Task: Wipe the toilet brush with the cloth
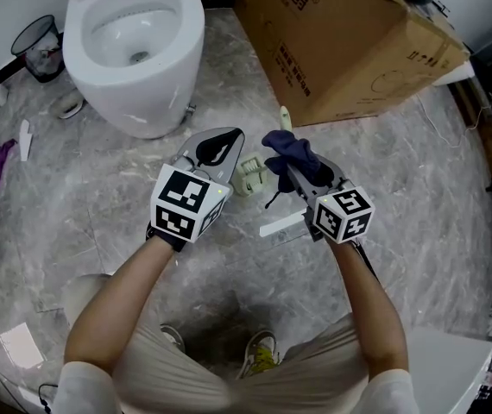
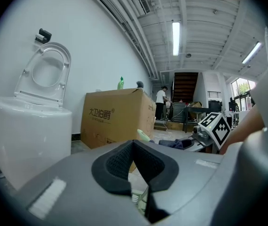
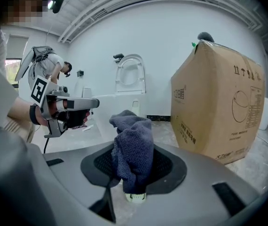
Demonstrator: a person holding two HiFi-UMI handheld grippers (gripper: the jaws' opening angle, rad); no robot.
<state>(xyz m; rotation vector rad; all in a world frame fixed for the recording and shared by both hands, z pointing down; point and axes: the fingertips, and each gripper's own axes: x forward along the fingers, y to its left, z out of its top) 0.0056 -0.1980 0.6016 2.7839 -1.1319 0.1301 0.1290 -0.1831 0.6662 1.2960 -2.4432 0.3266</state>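
Note:
A dark blue cloth [image 1: 295, 155] is bunched between the jaws of my right gripper [image 1: 302, 175], which is shut on it; in the right gripper view the cloth [image 3: 133, 149] stands up out of the pads. The pale toilet brush head [image 1: 250, 176] with its bristles lies between the two grippers, just right of my left gripper [image 1: 222, 147]. Seen from the left gripper view, that brush head [image 2: 141, 199] shows low in the gap under the pads. The left jaws stand shut, nothing visible between the pads. A pale green tip [image 1: 285, 117] pokes up behind the cloth.
A white toilet [image 1: 134, 50] stands ahead on the left and a large cardboard box [image 1: 341, 41] ahead on the right. A black bin [image 1: 41, 46], a purple item [image 1: 0, 162] and small white pieces lie on the marble floor at left. My shoes [image 1: 259, 352] are below.

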